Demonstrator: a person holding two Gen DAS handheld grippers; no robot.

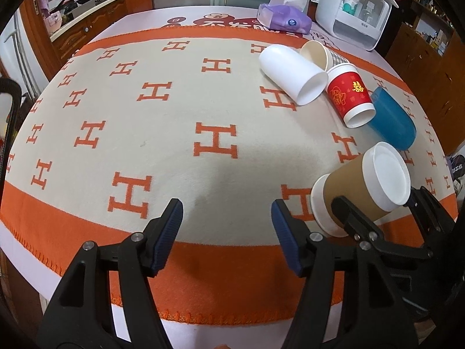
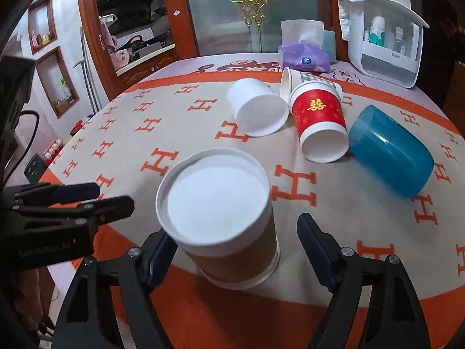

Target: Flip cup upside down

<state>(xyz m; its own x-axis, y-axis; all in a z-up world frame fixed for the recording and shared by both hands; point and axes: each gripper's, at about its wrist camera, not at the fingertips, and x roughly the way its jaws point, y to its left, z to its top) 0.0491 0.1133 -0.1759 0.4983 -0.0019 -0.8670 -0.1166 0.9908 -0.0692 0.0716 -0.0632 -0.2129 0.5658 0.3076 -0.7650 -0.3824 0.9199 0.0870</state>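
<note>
A brown paper cup (image 2: 229, 232) with white rim bands stands upside down on the orange-and-beige cloth (image 2: 180, 133), its white base facing up. My right gripper (image 2: 232, 250) is open around it, jaws on either side with a gap on the right. In the left wrist view the same cup (image 1: 348, 192) sits at the right between the right gripper's fingers (image 1: 348, 212). My left gripper (image 1: 226, 232) is open and empty over the cloth's front edge; it also shows in the right wrist view (image 2: 87, 195) at the left.
Several cups lie on their sides at the back right: a white cup (image 1: 290, 72), a checked cup (image 1: 319, 53), a red cup (image 1: 348, 96) and a blue cup (image 1: 392, 122). A purple tissue pack (image 1: 284, 19) and a white dispenser box (image 1: 351, 8) stand behind them.
</note>
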